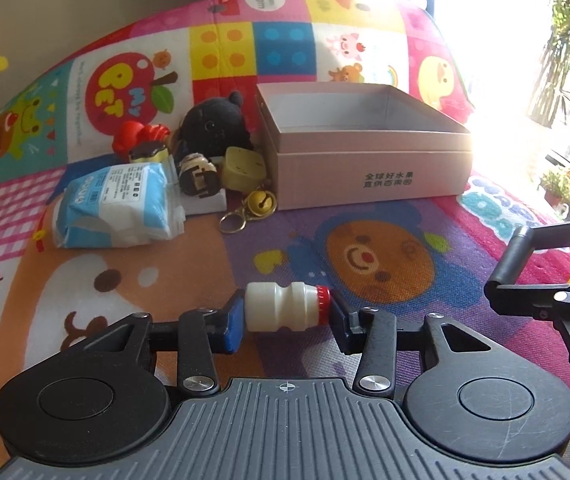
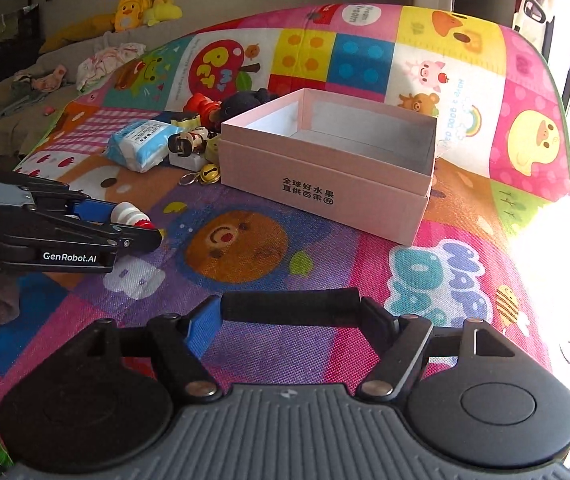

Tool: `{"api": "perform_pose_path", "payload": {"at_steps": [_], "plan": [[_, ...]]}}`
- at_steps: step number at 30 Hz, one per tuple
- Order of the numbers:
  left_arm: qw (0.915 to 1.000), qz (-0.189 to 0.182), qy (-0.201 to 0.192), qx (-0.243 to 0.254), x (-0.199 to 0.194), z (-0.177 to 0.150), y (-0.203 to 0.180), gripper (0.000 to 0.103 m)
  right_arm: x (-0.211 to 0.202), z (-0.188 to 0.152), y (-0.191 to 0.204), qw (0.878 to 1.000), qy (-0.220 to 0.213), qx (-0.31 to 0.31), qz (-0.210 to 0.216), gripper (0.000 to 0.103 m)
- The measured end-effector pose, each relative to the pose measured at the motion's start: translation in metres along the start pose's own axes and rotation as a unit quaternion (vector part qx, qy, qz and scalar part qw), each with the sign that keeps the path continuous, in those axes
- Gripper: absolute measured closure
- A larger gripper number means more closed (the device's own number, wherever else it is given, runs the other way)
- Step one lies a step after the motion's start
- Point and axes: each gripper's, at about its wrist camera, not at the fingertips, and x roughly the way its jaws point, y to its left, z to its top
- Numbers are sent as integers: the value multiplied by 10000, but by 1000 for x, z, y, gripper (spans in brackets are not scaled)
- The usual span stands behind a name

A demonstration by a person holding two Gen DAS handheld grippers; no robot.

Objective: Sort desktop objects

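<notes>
A colourful cartoon play mat (image 2: pixel 465 92) covers the whole surface. On it sits an open pink cardboard box (image 2: pixel 325 184) with dark printed characters on its front wall; its inside looks bare grey-white.

The left tool (image 1: pixel 287 314) is held level and low over the mat, short of the box, its fingers pointing toward the pile of things. Its blue pads (image 1: pixel 234 326) are closed on a small white bottle (image 1: pixel 281 308) with a ribbed waist and red cap, gripped end to end and lying sideways, cap toward the right finger. The right tool (image 2: pixel 291 312) is held level beside it, nearer the box's right half, clamped lengthwise on a black cylinder (image 2: pixel 289 307) that spans the gap between its fingers.

Left of the box lies the pile: a blue-and-white tissue pack (image 1: pixel 119 204), a black plush toy (image 1: pixel 215 120), a red toy (image 1: pixel 139 138), a pale yellow block (image 1: pixel 243 168), a small striped figure (image 1: pixel 197 172) and a brass bell on a keyring (image 1: pixel 261 200).
</notes>
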Motion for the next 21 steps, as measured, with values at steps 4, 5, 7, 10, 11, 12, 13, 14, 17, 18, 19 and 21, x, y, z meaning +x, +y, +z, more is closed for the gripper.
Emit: {"api": "perform_pose_path", "payload": {"at_steps": [4,5,7,10,11,12,13,14,17,18,19,21], "plan": [[9986,-224,-374,313,-14,25,-14,55,-25,12,-7,9987,-489,48,-95,28],[9977,-199,-533,364,-15,35,-17,55,-30,16,-10,9979,-625,111,-107,28],[9947,-180,-916,432,-13,66,-25,55,-37,21,-14,9964,-813,170,-154,28],[9933,-209,-1063,396,16,109,-36,55,-37,21,-18,9957,-871,249,-209,28],[9946,-229,-959,337,30,120,-38,55,-35,20,-20,9959,-832,298,-196,28],[9963,-284,-772,253,48,130,-40,55,-33,18,-21,9961,-790,329,-197,28],[9975,-338,-590,180,61,135,-42,55,-32,17,-23,9962,-761,353,-213,28],[9983,-400,-409,108,74,138,-42,55,-31,15,-25,9963,-734,380,-227,28],[9981,-586,-154,98,91,133,-44,55,-26,12,-32,9964,-636,484,-298,28],[9979,-616,-180,90,91,130,-43,53,-23,12,-33,9963,-602,516,-326,28],[9976,-649,-224,69,88,127,-41,44,-21,13,-35,9962,-572,546,-356,28],[9970,-661,-413,-9,75,118,-33,30,-16,15,-36,9961,-558,556,-399,28]]}}
